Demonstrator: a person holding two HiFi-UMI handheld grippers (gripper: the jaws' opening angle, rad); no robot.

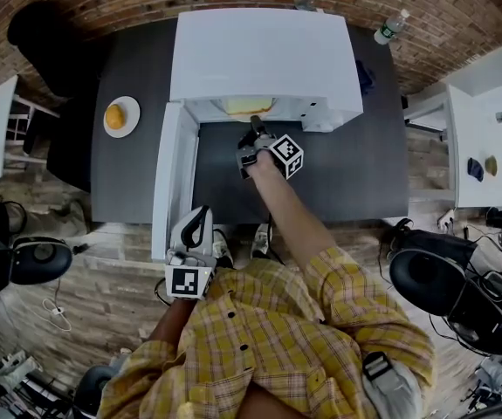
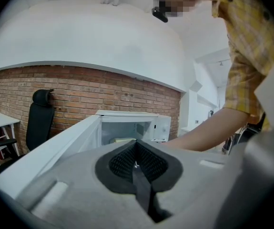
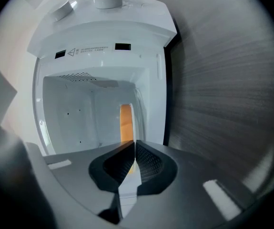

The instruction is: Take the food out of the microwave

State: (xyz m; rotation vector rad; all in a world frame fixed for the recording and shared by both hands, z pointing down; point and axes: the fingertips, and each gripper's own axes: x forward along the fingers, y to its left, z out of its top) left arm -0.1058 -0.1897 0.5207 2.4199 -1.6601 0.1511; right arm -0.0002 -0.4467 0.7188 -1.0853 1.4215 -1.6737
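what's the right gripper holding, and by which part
The right gripper clamps the near rim of the white plate carrying orange food, inside the open white microwave.

Only a warning triangle (image 3: pixel 71 52) with unreadably small print shows, on the microwave (image 3: pixel 103 27) frame above its cavity.

Orange-yellow food (image 3: pixel 126 120) sits on a white plate (image 3: pixel 127 187) at the front of the white microwave (image 1: pixel 264 55), whose door (image 1: pixel 170 177) stands swung wide open.
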